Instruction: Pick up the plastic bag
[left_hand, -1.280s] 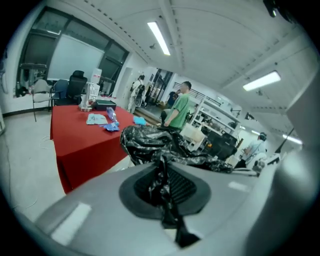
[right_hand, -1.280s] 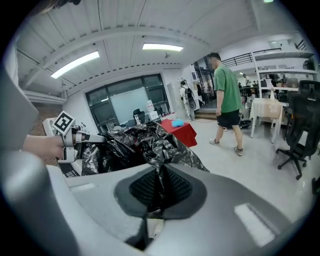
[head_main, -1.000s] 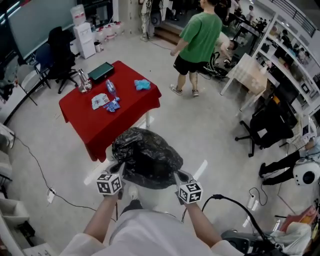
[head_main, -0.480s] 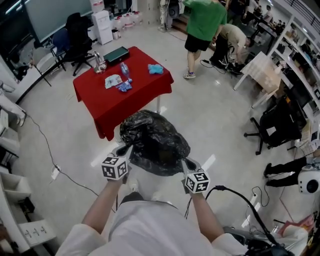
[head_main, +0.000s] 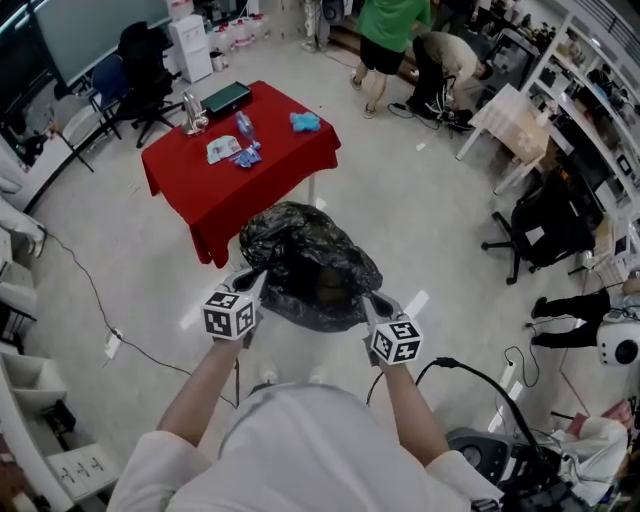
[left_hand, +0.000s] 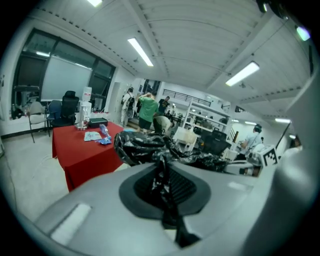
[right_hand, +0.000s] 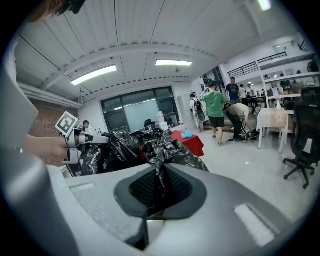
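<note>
Two grippers (head_main: 250, 285) (head_main: 373, 301), seemingly tight on bag (head_main: 310, 265).

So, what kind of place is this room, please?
Most likely a shared lab or workshop office, indoors. It has black swivel office chairs, long white shelves of equipment along one wall, and a square table under a red cloth in the middle of the floor.

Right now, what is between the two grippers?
The black plastic bag stretches between the left gripper and the right gripper, each shut on its edge; the head view shows it.
</note>
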